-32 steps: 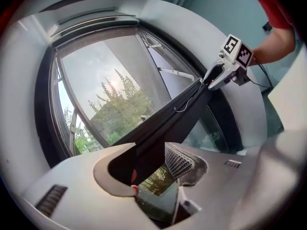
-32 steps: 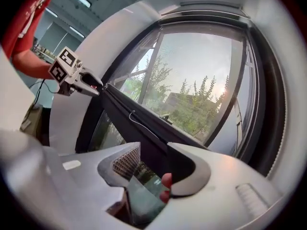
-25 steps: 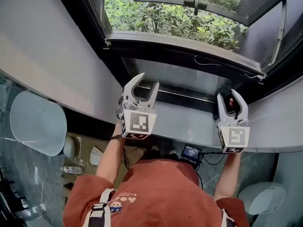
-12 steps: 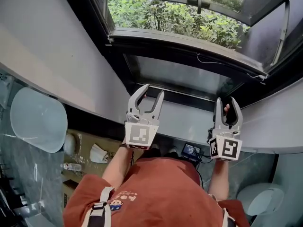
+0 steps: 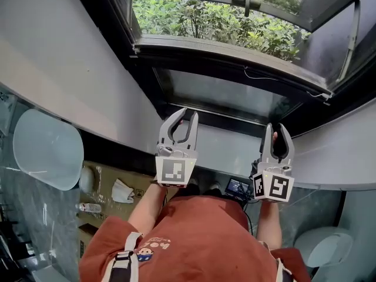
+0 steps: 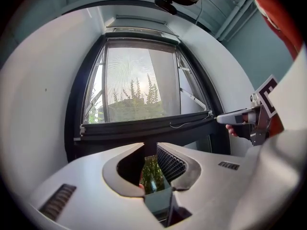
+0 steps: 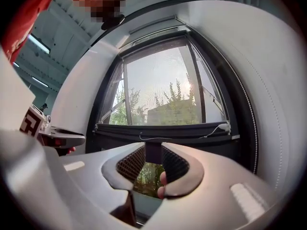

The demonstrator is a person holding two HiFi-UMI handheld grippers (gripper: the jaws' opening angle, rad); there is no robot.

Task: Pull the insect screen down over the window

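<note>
A plain pale wall [image 5: 64, 57] fills the far left and runs up to the black frame of the window [image 5: 147, 75], with open air in front of it.

The left gripper [image 5: 187, 116] is held level before the window's lower part. Its jaws have just been closing and stand narrow. A short dark piece [image 6: 149, 151] fills the gap at their tips, and the ribbed pads look pressed against it. Leaves show through the glass beneath.

A dark bar [image 7: 182, 128] with a thin pale cord [image 7: 203, 136] along it crosses the window, just above both grippers' tips as their own views show them. The pane above the bar is bright and hazy, and it cannot be told whether the insect screen's mesh covers it.

Clear space lies between the grippers, which are well apart.

The right gripper [image 5: 275, 131] tilts slightly upward. Its jaws have also just been closing and hold a dark tab [image 7: 153, 152] between the pads. More pale wall curves away to its right.

In the head view, the sash [image 5: 247, 4] stands open outward over green shrubs [image 5: 205, 22]. A pale ledge [image 5: 229, 151] lies under the hands, and below it is the person's red shirt [image 5: 194, 239]. A pale rounded fixture [image 5: 47, 151] stands at the left, above a dark floor [image 5: 35, 228].
</note>
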